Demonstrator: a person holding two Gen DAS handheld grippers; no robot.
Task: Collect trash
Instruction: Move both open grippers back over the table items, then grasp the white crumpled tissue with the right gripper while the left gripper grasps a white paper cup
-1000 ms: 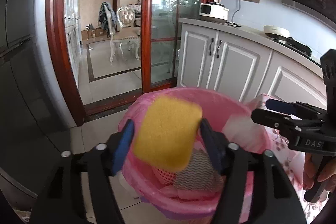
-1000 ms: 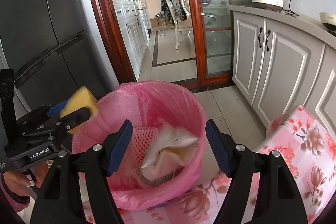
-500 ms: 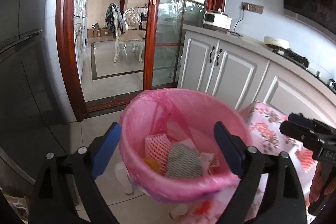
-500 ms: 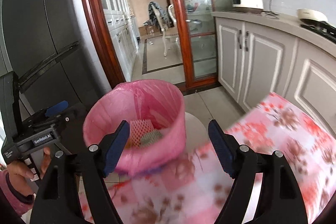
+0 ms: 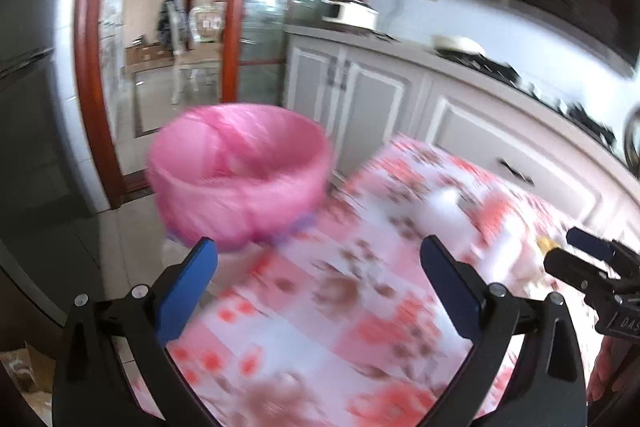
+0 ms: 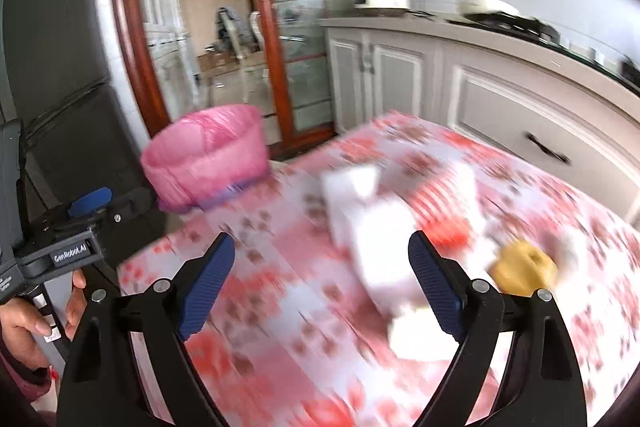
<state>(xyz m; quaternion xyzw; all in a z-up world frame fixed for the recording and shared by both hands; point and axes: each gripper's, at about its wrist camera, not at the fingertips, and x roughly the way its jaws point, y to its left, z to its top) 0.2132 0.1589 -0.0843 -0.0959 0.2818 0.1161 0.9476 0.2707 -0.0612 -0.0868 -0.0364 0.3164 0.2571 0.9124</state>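
Note:
A bin lined with a pink bag (image 5: 240, 183) stands off the table's far left edge; it also shows in the right wrist view (image 6: 204, 155). My left gripper (image 5: 318, 287) is open and empty above the floral tablecloth (image 5: 320, 327). My right gripper (image 6: 320, 283) is open and empty over the table. Blurred white trash (image 6: 372, 227) lies between and beyond its fingers, and a yellow piece (image 6: 524, 267) lies to its right. Both views are motion-blurred.
White kitchen cabinets (image 6: 480, 95) with a counter run along the right. A red-framed glass door (image 5: 244, 27) stands behind the bin, and a dark fridge (image 6: 52, 47) is at the left.
My left gripper opened and dropped the yellow sponge into the bin. Both grippers then pulled back from the bin and swung right over the table.

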